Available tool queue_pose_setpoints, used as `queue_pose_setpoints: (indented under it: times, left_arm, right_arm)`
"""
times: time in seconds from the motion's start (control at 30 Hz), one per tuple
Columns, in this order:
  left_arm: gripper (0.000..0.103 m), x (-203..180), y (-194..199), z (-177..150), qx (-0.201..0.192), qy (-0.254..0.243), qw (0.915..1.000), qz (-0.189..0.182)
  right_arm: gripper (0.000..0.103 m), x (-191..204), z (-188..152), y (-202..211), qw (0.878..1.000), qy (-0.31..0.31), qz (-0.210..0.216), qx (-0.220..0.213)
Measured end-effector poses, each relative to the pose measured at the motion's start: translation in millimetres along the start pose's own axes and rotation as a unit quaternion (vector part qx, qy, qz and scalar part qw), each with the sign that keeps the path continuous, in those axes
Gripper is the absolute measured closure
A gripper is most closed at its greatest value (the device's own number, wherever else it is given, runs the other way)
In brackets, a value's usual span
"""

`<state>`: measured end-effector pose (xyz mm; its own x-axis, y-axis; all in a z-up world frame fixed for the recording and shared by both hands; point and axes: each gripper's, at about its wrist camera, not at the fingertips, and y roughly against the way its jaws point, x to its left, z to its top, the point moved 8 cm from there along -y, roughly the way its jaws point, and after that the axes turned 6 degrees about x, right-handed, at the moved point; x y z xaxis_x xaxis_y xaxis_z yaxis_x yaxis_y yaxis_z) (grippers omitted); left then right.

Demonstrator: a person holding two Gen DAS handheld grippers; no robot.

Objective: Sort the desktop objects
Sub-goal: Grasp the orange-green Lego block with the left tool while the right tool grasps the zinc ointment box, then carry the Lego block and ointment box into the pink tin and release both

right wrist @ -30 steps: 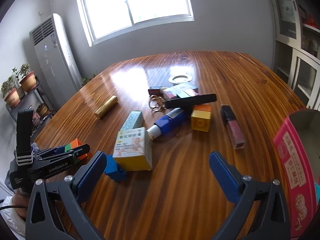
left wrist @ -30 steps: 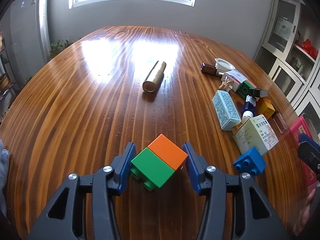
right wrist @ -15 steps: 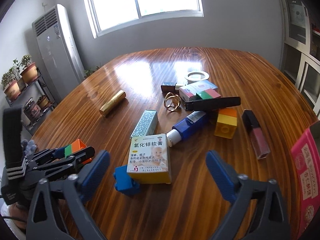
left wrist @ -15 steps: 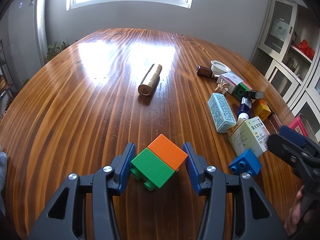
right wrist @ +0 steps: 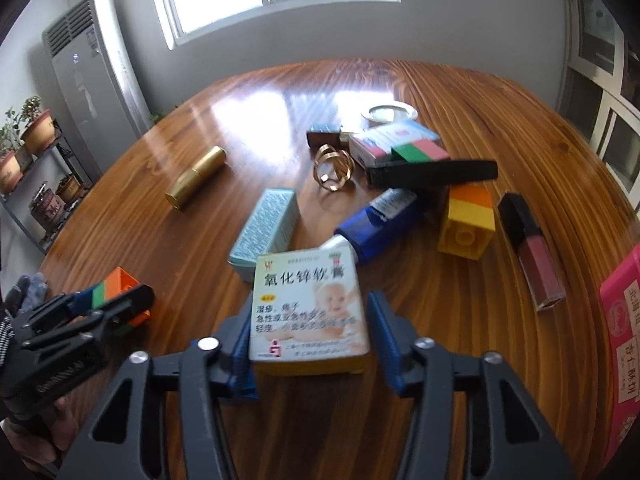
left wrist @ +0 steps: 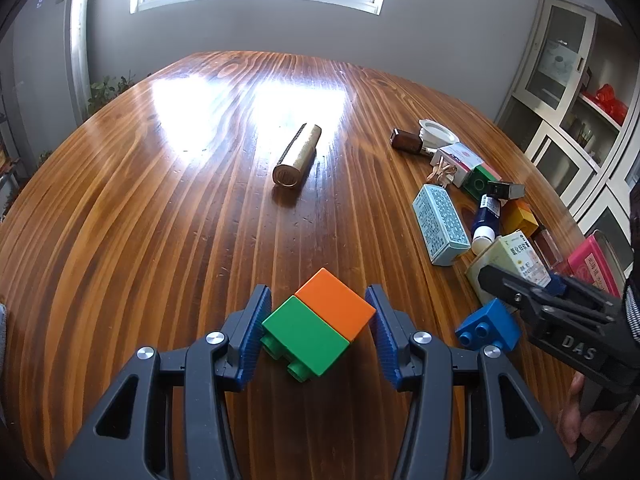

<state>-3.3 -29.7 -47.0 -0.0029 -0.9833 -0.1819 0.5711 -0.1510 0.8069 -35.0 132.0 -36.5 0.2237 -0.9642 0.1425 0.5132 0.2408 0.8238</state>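
Observation:
My left gripper [left wrist: 318, 330] is shut on a green and orange block pair [left wrist: 320, 326], held low over the wooden table [left wrist: 160, 208]. My right gripper [right wrist: 307, 332] has its pads on both sides of a yellow and white ointment box [right wrist: 308, 312]; the left pad touches it and a small gap shows at the right pad. In the left wrist view the right gripper [left wrist: 560, 312] covers that box [left wrist: 516, 258], with a blue block [left wrist: 488, 330] beside it.
A gold tube [left wrist: 298, 156] lies mid-table. A cluster lies at the right: teal box [right wrist: 266, 232], blue tube [right wrist: 378, 224], yellow and orange block [right wrist: 466, 220], lip gloss [right wrist: 530, 252], gold ring [right wrist: 332, 168], black stick [right wrist: 432, 172], pink box [right wrist: 624, 336].
My right gripper moved forward and down to the ointment box and narrowed from wide open to around it. My left gripper kept its hold on the block pair and barely moved.

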Motion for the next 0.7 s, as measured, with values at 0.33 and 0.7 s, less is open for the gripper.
queue_pose_setpoints:
  times: [0.33,0.7]
  left_arm:
    - [0.051,-3.0,3.0,1.9,-0.010,-0.007,0.9999,-0.001]
    - [0.051,-14.7,10.0,4.6,-0.024,-0.017,0.9995,0.006]
  right_arm:
    - [0.052,-8.4,-3.6,12.8,1.000,-0.014,0.010,-0.020]
    - [0.052,-32.2,-1.9,39.9,0.997,-0.042,-0.017,-0.058]
